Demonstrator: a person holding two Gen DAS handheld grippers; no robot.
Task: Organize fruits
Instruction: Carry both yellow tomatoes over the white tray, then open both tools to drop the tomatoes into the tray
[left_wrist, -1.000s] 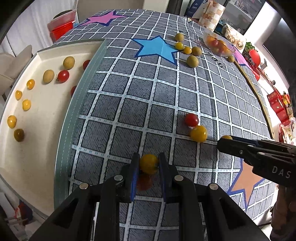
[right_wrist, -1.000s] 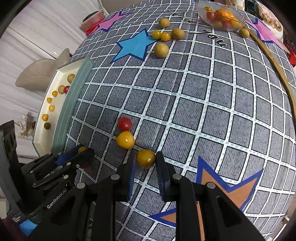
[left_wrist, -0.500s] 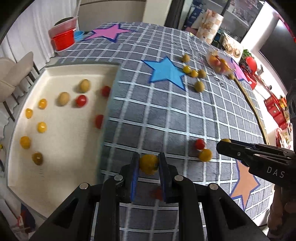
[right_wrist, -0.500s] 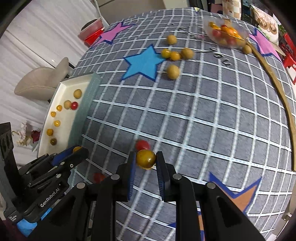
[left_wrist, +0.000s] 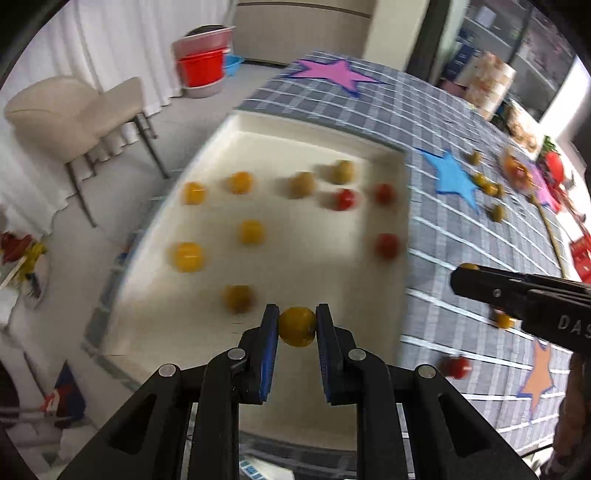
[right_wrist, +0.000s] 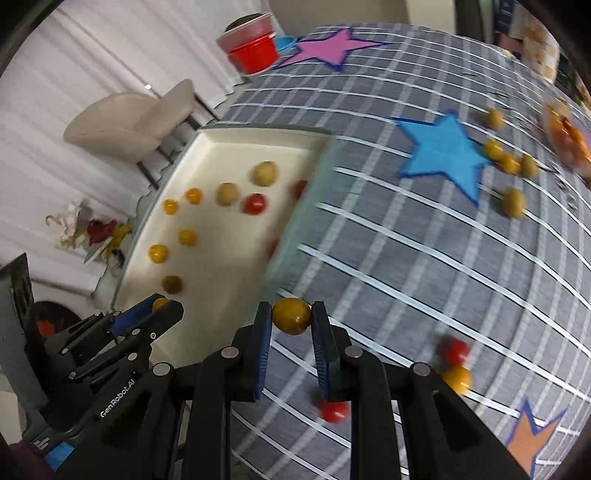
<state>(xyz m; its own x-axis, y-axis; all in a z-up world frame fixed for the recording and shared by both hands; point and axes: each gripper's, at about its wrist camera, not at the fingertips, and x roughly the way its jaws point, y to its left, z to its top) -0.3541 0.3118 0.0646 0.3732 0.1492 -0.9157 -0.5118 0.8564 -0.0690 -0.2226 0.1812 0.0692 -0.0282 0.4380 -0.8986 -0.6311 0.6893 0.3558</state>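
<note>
My left gripper (left_wrist: 296, 325) is shut on a yellow cherry tomato (left_wrist: 297, 326) and holds it over the near part of the white tray (left_wrist: 314, 125). The tray holds several yellow, olive and red tomatoes. My right gripper (right_wrist: 291, 320) is shut on an olive-yellow tomato (right_wrist: 291, 316) and holds it above the grey checked cloth, just right of the tray's (right_wrist: 221, 133) edge. The left gripper also shows in the right wrist view (right_wrist: 162, 310), the right gripper in the left wrist view (left_wrist: 465, 275). Loose tomatoes lie on the cloth: red ones (right_wrist: 456, 350) (right_wrist: 334, 410) and a yellow one (right_wrist: 457, 379).
More tomatoes (right_wrist: 513, 203) lie near the blue star (right_wrist: 443, 151). A clear bowl of fruit (right_wrist: 565, 136) stands at the far right. A beige chair (left_wrist: 74, 110) and a red bucket (left_wrist: 201, 68) stand on the floor beyond the table's left edge.
Both grippers have swung left with their tomatoes. The left one has gone from above the cloth to above the tray. The right one has come to the tray's edge.
</note>
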